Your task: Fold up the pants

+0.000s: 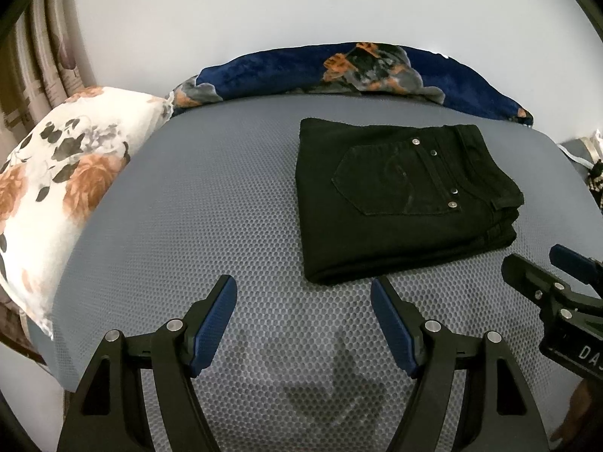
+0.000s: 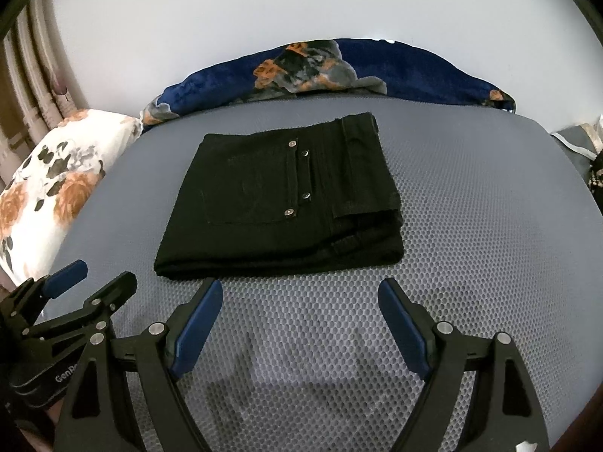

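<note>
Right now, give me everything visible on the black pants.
The black pants look like denim, folded into a compact, roughly rectangular stack of several layers. A back pocket faces up, with four small metal rivets beside it. The waistband and a belt loop sit at the right end; layered edges show at the right front corner. It lies flat on the grey mesh-textured bed surface, and nothing else touches it. Both grippers are short of its near edge, jaws open.

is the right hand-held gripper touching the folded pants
Apart. In the right wrist view the right hand-held gripper is open, and a strip of grey mattress shows between its fingertips and the black pants.
</note>
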Action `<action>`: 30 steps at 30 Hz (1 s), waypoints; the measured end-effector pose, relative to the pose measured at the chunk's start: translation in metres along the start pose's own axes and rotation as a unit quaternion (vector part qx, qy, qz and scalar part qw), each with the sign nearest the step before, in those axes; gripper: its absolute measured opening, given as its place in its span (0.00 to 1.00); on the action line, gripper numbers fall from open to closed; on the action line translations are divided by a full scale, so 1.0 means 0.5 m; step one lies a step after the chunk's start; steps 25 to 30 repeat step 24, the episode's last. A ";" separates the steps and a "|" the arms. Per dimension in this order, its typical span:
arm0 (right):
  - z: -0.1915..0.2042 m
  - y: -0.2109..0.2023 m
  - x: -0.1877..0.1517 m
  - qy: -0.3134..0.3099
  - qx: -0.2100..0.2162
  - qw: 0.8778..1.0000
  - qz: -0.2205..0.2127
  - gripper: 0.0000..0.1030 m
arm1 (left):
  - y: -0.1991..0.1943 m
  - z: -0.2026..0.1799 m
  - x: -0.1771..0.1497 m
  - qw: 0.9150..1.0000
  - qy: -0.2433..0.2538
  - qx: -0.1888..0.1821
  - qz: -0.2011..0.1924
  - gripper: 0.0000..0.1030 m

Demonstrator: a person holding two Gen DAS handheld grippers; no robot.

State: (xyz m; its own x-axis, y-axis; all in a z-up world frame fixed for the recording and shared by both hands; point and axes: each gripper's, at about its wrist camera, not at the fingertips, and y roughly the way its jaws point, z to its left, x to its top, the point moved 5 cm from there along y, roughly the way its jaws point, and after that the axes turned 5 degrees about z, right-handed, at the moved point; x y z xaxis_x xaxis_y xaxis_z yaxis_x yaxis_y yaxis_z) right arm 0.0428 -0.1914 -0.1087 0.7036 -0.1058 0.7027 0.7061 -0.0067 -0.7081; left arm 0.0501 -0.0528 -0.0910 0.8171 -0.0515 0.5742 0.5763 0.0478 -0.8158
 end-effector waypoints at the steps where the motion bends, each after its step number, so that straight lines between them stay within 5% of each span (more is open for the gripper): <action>1: 0.000 0.000 -0.001 0.000 0.001 1.000 0.000 0.80 | 0.000 0.000 0.000 1.000 0.000 0.000 0.001 0.72; 30: -0.002 0.002 -0.006 0.003 0.002 1.000 0.003 0.80 | 0.008 -0.011 -0.003 1.000 0.008 -0.011 0.010 0.72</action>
